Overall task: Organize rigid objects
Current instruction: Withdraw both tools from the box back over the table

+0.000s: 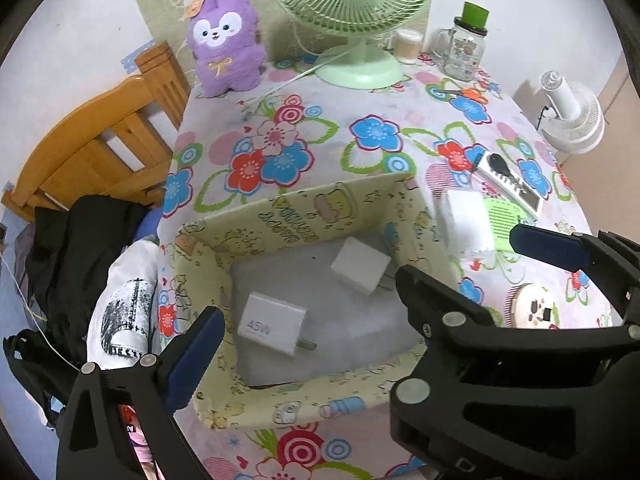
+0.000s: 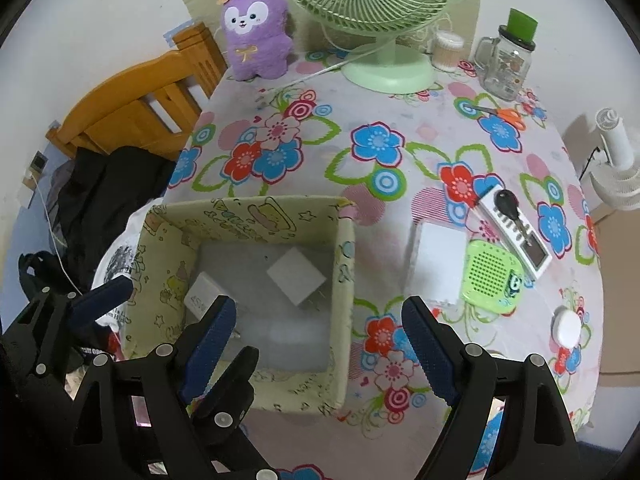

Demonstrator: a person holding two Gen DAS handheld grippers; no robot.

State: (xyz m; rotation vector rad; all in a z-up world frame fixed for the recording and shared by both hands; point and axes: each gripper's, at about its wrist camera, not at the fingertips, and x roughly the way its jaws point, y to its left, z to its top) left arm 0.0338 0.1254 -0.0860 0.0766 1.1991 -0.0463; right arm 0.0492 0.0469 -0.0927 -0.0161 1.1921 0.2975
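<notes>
A pale yellow cartoon-print box point(image 1: 304, 208) point(image 2: 344, 264) stands at the table's near left. In it lie a white 45W charger point(image 1: 272, 324) point(image 2: 202, 296) and a second white charger point(image 1: 360, 266) point(image 2: 296, 276). My left gripper point(image 1: 304, 300) is open and empty above the box. My right gripper point(image 2: 320, 320) is open and empty over the box's near right corner. Right of the box lie a white block point(image 1: 464, 220) point(image 2: 438, 264), a green speaker point(image 2: 494, 276), a white strip with a black key point(image 2: 514, 228) and a round white puck point(image 2: 568, 328).
A green desk fan point(image 2: 380, 20), a purple plush point(image 2: 256, 28), a glass mug with a green lid point(image 2: 508, 60), a cotton swab jar point(image 2: 446, 52) and orange scissors point(image 2: 504, 114) stand at the back. A wooden chair point(image 1: 100, 148) with clothes is left. A white fan point(image 2: 618, 168) stands right.
</notes>
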